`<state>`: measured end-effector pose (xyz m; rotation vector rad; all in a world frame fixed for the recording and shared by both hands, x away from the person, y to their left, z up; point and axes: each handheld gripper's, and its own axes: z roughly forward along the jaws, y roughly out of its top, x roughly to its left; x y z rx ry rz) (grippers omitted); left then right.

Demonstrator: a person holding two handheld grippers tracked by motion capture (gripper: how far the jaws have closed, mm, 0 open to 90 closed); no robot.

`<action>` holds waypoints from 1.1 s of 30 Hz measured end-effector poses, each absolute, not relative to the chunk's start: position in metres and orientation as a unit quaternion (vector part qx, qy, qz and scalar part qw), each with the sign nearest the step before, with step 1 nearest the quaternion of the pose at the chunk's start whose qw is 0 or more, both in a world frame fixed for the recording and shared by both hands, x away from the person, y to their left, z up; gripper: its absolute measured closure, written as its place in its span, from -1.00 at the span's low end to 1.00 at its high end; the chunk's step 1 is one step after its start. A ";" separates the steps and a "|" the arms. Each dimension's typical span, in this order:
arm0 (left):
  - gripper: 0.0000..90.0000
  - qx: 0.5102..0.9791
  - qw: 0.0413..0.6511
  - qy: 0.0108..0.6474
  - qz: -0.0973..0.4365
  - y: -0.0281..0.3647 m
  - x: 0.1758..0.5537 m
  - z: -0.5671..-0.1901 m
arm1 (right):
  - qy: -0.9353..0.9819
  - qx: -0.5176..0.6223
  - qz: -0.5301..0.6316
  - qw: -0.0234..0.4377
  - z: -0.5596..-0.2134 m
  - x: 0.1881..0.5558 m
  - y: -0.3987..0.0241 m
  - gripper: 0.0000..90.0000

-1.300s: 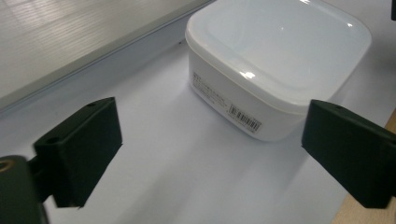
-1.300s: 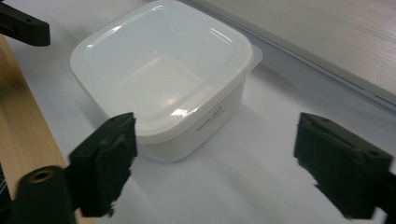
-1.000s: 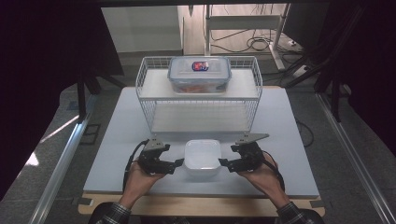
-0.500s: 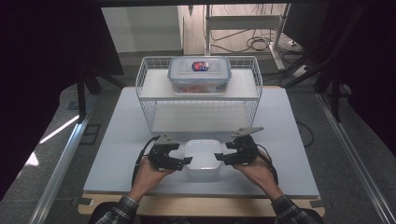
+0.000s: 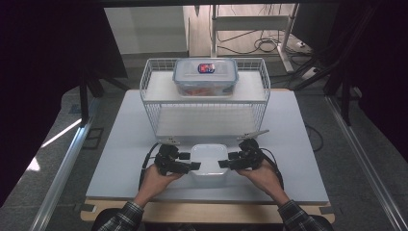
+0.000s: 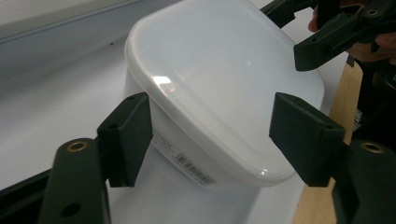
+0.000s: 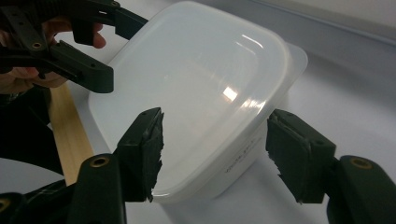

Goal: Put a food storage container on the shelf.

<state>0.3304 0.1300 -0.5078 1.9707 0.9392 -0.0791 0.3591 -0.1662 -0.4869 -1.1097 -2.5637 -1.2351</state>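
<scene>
A white lidded plastic container (image 5: 209,163) sits on the near part of the white table (image 5: 120,144), just in front of a white wire rack (image 5: 204,103). The left gripper (image 5: 192,166) meets it from the left and the right gripper (image 5: 223,164) from the right, each held in one of the person's hands. In the left gripper view the container's side and lid rim (image 6: 219,102) lie between the two black jaws, which have just been closing; the left pad is at the wall, the right one clear of it, so nothing is clamped. In the right gripper view the jaws, also just closing, straddle the container's near corner (image 7: 205,116) with gaps on both sides. On the rack's top shelf stands a clear clip-lid food box (image 5: 205,76), well apart from the grippers.
</scene>
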 end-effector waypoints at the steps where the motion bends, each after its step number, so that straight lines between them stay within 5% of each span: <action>1: -0.28 0.801 0.457 0.384 -0.034 0.131 0.328 -0.507 | -0.838 -0.366 -0.402 0.047 -0.487 0.358 -0.166 -0.15; 8: 0.19 0.804 0.452 0.386 -0.015 0.133 0.316 -0.496 | -0.830 -0.391 -0.395 0.054 -0.477 0.347 -0.175 0.30; 20: 0.72 0.780 0.458 0.426 0.015 0.138 0.312 -0.488 | -0.796 -0.427 -0.428 0.028 -0.467 0.339 -0.179 0.75; 33: 0.73 0.775 0.462 0.430 0.042 0.139 0.311 -0.476 | -0.803 -0.393 -0.446 -0.037 -0.453 0.332 -0.171 0.76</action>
